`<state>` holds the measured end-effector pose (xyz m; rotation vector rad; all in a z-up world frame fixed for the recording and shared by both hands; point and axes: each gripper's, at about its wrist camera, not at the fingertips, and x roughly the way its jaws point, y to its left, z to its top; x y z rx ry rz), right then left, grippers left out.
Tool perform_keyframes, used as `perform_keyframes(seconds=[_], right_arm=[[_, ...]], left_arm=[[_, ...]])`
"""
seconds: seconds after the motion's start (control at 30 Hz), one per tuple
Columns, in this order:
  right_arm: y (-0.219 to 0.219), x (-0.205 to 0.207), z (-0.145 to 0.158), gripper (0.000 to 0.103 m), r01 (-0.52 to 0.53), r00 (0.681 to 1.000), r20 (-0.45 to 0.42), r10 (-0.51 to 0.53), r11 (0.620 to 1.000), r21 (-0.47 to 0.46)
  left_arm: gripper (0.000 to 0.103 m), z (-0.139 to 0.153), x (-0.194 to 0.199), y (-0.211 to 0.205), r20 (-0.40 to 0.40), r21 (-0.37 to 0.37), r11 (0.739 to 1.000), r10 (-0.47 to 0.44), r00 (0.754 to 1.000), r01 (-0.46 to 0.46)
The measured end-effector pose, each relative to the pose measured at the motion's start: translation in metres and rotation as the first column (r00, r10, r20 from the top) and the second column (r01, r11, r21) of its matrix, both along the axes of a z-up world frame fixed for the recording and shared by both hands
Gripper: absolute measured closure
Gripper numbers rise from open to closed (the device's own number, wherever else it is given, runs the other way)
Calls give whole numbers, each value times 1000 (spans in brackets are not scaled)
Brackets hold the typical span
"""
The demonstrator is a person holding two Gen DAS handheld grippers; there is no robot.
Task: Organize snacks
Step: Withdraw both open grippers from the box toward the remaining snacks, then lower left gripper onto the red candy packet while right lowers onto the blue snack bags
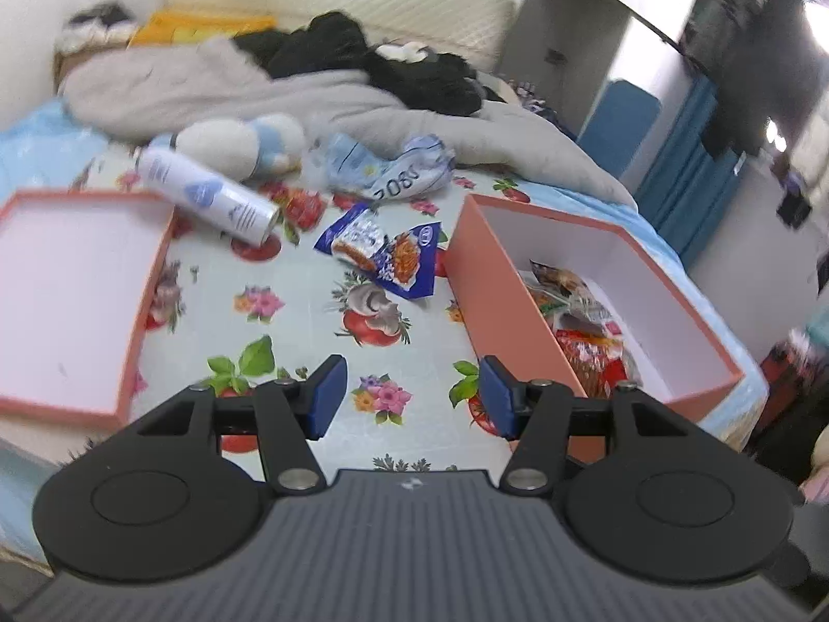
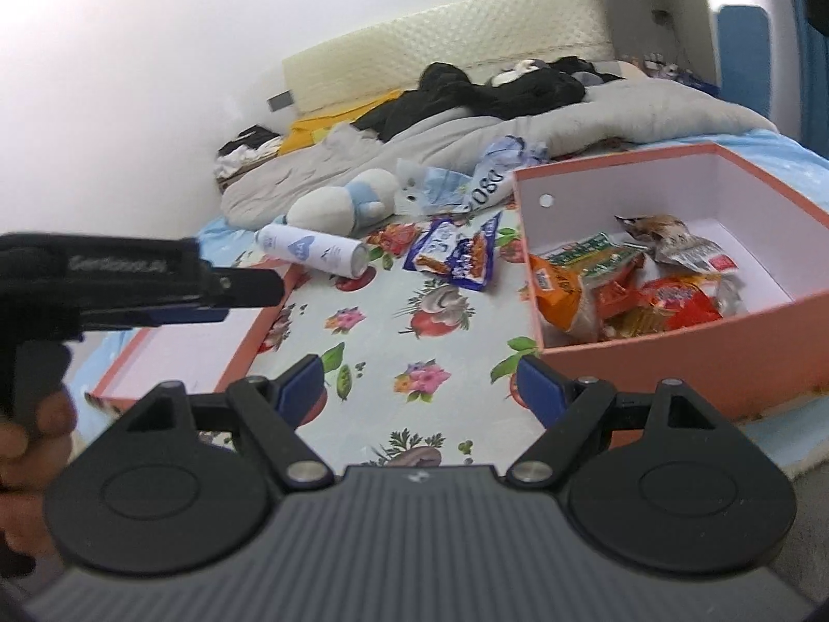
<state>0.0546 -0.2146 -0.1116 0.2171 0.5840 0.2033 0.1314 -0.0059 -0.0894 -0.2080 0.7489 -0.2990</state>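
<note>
Left gripper (image 1: 412, 394) jaws apart, empty, right gripper (image 2: 419, 389) jaws apart, empty, blue snack packet (image 1: 383, 254) at 12 o'clock, pink box (image 1: 523, 311) holding snacks at 2 o'clock

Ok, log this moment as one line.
left gripper open, empty | right gripper open, empty | blue snack packets on bedsheet | pink box holds snacks

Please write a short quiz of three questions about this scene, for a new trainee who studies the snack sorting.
1. True or false: both grippers, left and right, have open jaws and hold nothing.
2. Where does the blue snack packet lie?
A. in the pink box
B. on the floral sheet
C. in the lid
3. Fill in: the white spray can lies on its ____.

Key: 1 true; 2 B; 3 side.
</note>
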Motion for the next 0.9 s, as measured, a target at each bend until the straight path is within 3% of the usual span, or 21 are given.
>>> perform_keyframes(seconds=[0.07, 0.33, 0.6, 0.8, 0.83, 0.9], right_arm=[[-1, 8, 0, 20, -3, 1000, -3, 3, 1000, -7], [18, 47, -1, 20, -63, 998, 28, 64, 997, -32], [44, 104, -10, 20, -58, 998, 29, 59, 997, -45], [55, 159, -17, 19, -38, 999, 23, 39, 998, -53], [57, 170, -19, 19, -33, 999, 24, 35, 997, -64], [60, 190, -24, 19, -26, 1000, 12, 27, 997, -78]], left_arm=[[41, -7, 13, 5, -21, -16, 1000, 20, 1000, -20], [41, -11, 65, 13, 6, 38, 999, 10, 1000, -10], [41, -22, 153, 26, -24, 110, 994, -9, 1000, 12], [39, -28, 235, 31, -92, 124, 992, -6, 996, 18], [34, -31, 252, 32, -114, 126, 992, -6, 994, 20], [32, -39, 283, 34, -189, 108, 994, 13, 982, 8]])
